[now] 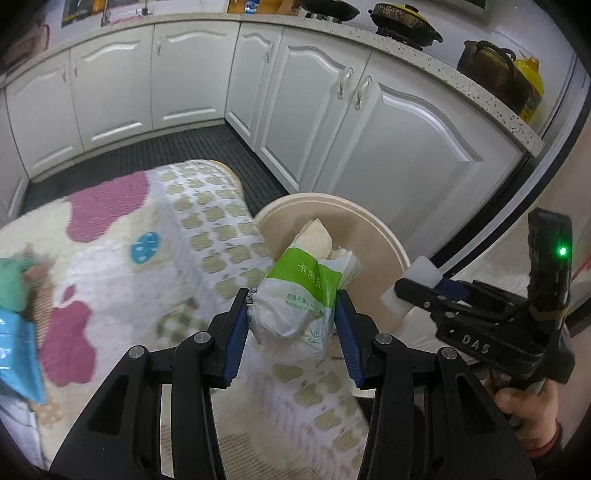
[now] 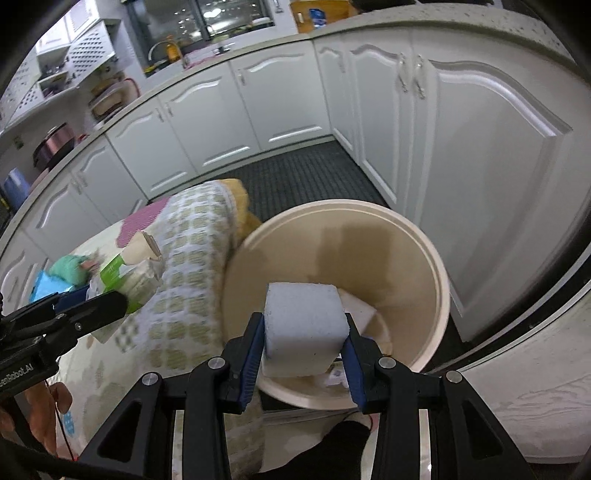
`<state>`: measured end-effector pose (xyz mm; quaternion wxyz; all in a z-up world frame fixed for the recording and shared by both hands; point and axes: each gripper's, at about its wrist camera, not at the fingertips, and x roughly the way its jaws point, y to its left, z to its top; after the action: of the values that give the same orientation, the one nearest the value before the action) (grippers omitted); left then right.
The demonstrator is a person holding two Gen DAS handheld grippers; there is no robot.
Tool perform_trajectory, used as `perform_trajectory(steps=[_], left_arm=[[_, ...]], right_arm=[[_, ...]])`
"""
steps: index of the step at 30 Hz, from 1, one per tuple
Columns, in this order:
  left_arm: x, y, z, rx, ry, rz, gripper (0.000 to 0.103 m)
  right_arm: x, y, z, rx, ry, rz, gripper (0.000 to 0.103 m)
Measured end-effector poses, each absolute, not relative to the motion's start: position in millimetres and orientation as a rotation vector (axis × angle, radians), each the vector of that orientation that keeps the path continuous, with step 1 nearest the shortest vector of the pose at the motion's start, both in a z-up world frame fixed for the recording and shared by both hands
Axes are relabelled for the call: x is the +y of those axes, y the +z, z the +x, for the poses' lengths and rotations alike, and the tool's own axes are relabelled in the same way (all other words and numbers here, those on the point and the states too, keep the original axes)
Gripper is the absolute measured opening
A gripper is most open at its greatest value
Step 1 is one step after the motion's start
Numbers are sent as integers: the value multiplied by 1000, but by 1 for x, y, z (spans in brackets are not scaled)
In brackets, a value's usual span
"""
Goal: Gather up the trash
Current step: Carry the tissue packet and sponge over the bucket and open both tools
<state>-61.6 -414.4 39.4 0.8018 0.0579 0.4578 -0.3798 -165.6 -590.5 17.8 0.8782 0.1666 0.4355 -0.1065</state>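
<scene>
The left gripper (image 1: 291, 314) reaches forward and slightly downward over a cloth-covered bench (image 1: 207, 229), its two blue-padded fingers (image 1: 236, 332) clenched on the sides of one crumpled green-and-white tissue packet (image 1: 299, 291), which is lifted clear of the cloth with its top end pointing toward the bin. The right gripper (image 2: 304, 343) is held just to the right of it, angled down over the open mouth of a single round cream trash bin (image 2: 436, 266) that stands on the floor against the bench edge; its fingers (image 2: 251, 354) are clamped on one white foam block (image 2: 304, 325), which hangs above the bin's interior. In the left wrist view the same block (image 1: 410, 288) shows at the tip of the right gripper (image 1: 406, 291), near the bin rim (image 1: 391, 236), and part of the person's right hand (image 1: 524, 410) grips the handle below a green indicator light (image 1: 562, 251). Inside the bin lies at least one flat white piece (image 2: 360, 314), partly hidden behind the block. On the bench's left side rest a mint-green crumpled item (image 1: 14, 284) and a blue wrapper (image 1: 18, 354), both blurred. White cabinets (image 1: 369, 125) line the room behind, and two dark pots (image 1: 402, 22) sit on the countertop above them.
</scene>
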Motion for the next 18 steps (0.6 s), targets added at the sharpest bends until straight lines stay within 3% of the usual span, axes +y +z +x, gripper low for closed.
perform_trajectory(steps=[7,10,13,18], left_arm=[[-440,27,-53,1016,-820,98,47],[-446,22,-49,1030,-817,87,51],[-449,17,-46,1038,-809,90,57],[-449,15,-47,1035,-806,105,67]], right_arm=[[-602,-4,-156,951,-248,370,40],[-606,-10,-154,956,-257,376,50],[-610,-16,-154,970,-269,380,51],[-611,-20,-160,976,-268,388,63]])
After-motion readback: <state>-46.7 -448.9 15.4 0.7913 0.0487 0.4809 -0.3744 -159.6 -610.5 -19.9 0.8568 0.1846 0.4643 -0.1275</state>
